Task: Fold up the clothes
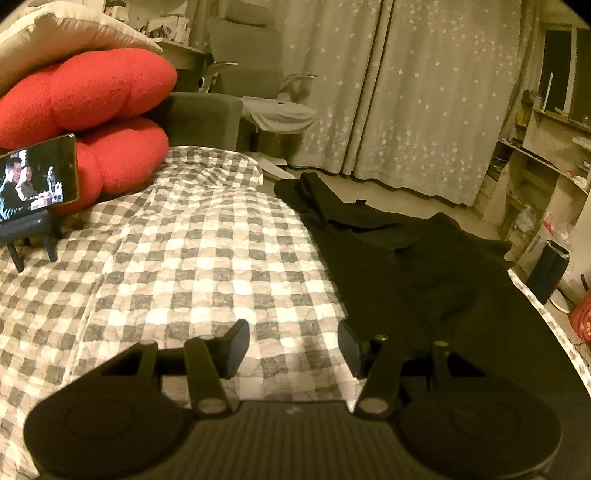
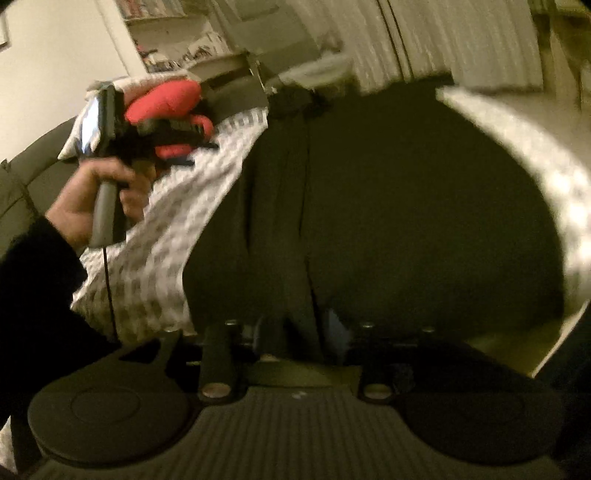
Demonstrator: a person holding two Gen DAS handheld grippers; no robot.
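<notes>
Holding a fold of the black clothing (image 2: 388, 206) pinched tight: right gripper (image 2: 301, 332) | black clothing spread on checkered bed (image 1: 184, 258) | left gripper (image 1: 293, 347) wide apart, grabbing nothing, above bed beside cloth edge.

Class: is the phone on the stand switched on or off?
On. The phone, propped on its dark stand against the red cushion, shows a lit video image.

Bedroom things around the checked bedspread (image 1: 177, 266)

At ten o'clock two red cushions (image 1: 88, 110) lie stacked under a pale pillow (image 1: 66, 29); just before them a phone (image 1: 37, 177) stands on a small stand, its screen lit. At twelve o'clock is a grey chair (image 1: 251, 59), behind it star-patterned curtains (image 1: 424, 92); shelves (image 1: 535, 173) at three o'clock.
</notes>
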